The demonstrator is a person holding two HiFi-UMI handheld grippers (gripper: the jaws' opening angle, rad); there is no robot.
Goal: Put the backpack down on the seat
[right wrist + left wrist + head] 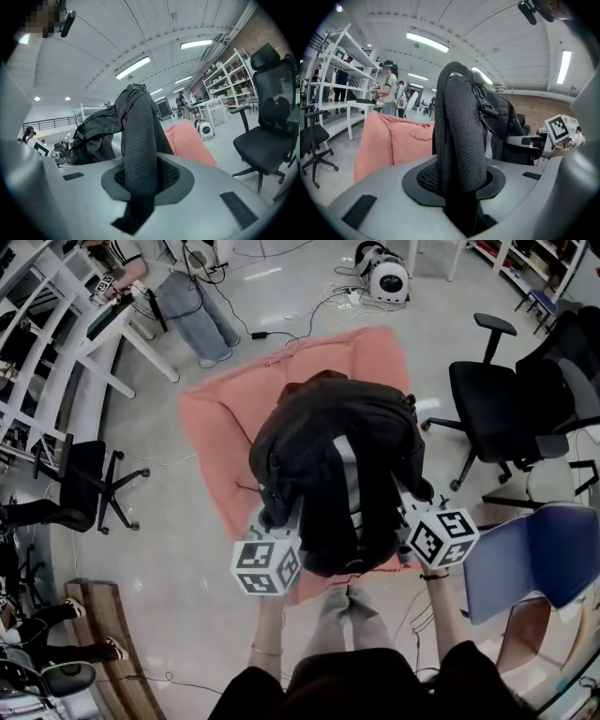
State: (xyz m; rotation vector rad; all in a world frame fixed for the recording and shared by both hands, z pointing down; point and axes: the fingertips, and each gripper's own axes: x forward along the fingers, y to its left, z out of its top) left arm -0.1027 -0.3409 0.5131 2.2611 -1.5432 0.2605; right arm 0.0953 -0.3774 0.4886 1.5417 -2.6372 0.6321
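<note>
Head view: one black backpack (333, 456) hangs over one pink seat (220, 427), carried by the left gripper (281, 519) and right gripper (412, 504). Left gripper view: jaws clamped narrowly on one mesh strap (459, 140). Right gripper view: jaws pinch the other strap (139, 150).

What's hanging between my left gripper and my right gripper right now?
The black backpack hangs between them in the head view, over the pink cushion. The left gripper and right gripper each clamp one of its mesh straps.
</note>
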